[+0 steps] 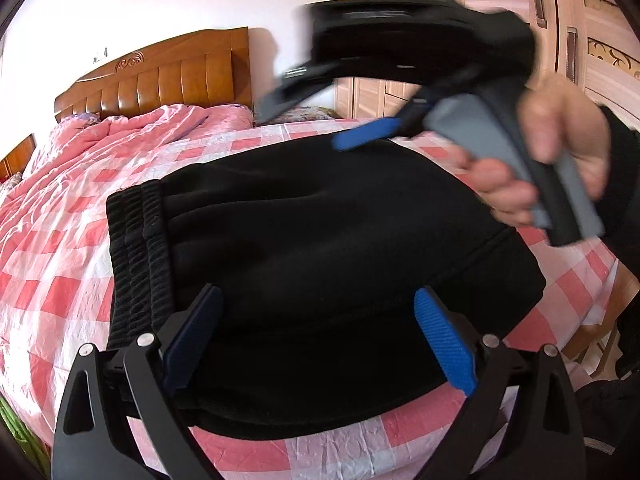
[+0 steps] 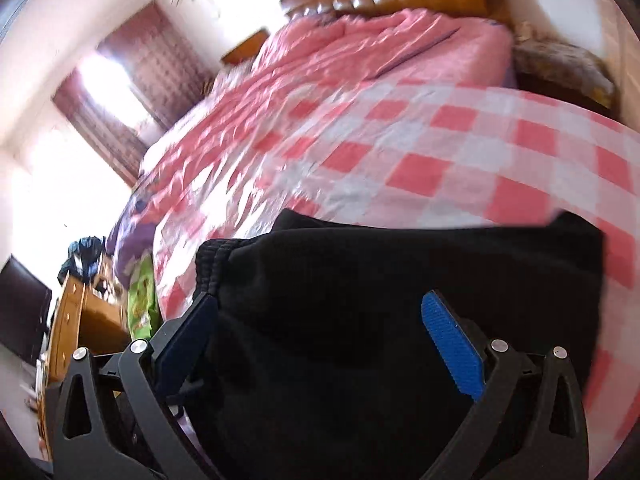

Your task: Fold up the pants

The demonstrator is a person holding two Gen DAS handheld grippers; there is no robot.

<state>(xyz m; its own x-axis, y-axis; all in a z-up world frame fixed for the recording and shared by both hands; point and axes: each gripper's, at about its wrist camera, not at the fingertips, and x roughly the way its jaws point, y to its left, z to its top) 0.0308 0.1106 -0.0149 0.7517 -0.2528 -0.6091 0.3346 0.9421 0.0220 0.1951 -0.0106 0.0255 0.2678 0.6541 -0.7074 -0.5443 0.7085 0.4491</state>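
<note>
Both tongs are spread apart, gripping nothing. The left gripper (image 1: 316, 340) hovers over the near edge of the black pants (image 1: 320, 240), already folded into a compact bundle on the checked bedsheet (image 1: 60, 280), waistband at 9 o'clock. The right gripper (image 2: 324, 344), blurred, seems lifted clear. Folding looks nearly done; next, press the bundle flat.

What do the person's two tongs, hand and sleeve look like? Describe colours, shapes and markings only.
Left tongs and right tongs: black triangular-cutout arms, silver pivot bolts, ribbed blue pads. The right device's body is black with a grey handle and a green light. The right hand is bare; its sleeve is black.
</note>
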